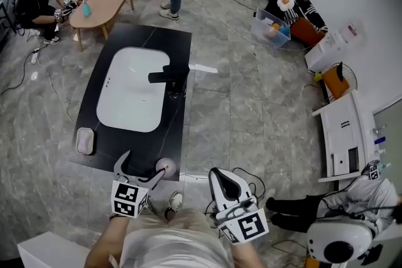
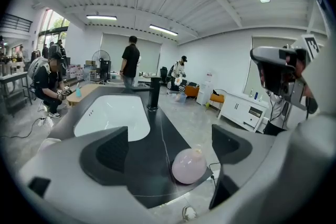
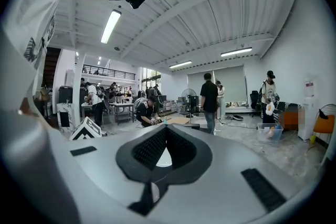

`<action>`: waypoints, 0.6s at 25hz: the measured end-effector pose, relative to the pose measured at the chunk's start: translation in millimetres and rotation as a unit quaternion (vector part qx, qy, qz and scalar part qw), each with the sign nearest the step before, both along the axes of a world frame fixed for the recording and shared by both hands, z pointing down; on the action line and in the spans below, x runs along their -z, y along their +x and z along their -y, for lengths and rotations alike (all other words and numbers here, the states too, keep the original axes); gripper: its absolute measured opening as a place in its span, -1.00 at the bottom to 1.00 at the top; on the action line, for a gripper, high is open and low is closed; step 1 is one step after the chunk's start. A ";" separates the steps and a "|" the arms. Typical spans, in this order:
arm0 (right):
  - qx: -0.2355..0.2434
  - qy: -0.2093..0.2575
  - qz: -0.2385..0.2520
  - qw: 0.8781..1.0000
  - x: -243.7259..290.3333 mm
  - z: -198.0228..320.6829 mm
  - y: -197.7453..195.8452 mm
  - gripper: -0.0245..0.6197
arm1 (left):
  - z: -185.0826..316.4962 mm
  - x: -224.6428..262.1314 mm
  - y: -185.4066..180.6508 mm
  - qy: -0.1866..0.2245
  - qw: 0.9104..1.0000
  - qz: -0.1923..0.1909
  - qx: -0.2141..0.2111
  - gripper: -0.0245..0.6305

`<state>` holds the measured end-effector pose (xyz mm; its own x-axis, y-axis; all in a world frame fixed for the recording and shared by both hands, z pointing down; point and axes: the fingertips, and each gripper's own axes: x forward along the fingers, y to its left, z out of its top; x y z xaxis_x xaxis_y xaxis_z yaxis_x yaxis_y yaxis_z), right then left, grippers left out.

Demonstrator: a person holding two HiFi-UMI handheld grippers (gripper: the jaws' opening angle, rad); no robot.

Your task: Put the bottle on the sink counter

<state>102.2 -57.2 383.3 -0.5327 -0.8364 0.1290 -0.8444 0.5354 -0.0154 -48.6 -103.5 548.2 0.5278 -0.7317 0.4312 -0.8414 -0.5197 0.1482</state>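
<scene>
A small round pale pink bottle [image 1: 166,166] [image 2: 189,165] stands upright on the black sink counter [image 1: 179,53] [image 2: 157,139], close to its near right corner. My left gripper [image 1: 143,166] [image 2: 168,152] is open just in front of that corner. The bottle sits ahead of the jaws, nearer the right one, and neither jaw touches it. My right gripper [image 1: 217,172] [image 3: 167,134] hangs to the right of the counter, off its edge. It is shut with nothing between its pads.
The counter holds a white basin [image 1: 133,90], a black faucet [image 1: 169,76] and a grey soap dish [image 1: 85,140]. A wooden table [image 1: 103,0] and several people are beyond it. A white cabinet [image 1: 342,141] stands at the right. Cables lie on the floor.
</scene>
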 end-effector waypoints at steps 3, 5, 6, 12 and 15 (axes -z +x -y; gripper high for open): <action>-0.001 0.007 0.000 1.000 9.2 -1.4 -3.2 -0.89 | 0.2 22.1 -11.9 0.020 1.000 -0.010 0.008 0.57; 0.000 0.014 0.001 1.000 16.4 -2.3 -7.2 -0.89 | -0.9 33.8 -21.9 0.027 0.999 -0.019 0.015 0.36; 0.002 0.018 0.001 1.000 20.4 -2.2 -9.4 -0.89 | -1.0 38.8 -27.7 0.029 0.999 -0.021 0.021 0.30; 0.007 0.034 0.007 0.999 35.6 1.7 -17.0 -0.89 | -2.1 61.5 -63.2 0.054 0.996 -0.011 0.067 -0.39; 0.007 0.040 0.019 0.999 43.4 6.4 -19.1 -0.89 | -0.4 72.2 -76.4 0.062 0.995 -0.010 0.082 -0.58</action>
<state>83.1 -63.6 339.8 -0.5477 -0.8357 0.0411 -0.8364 0.5481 -0.0033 -125.0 -103.1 476.0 0.4048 -0.8550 0.3242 -0.9138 -0.3915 0.1086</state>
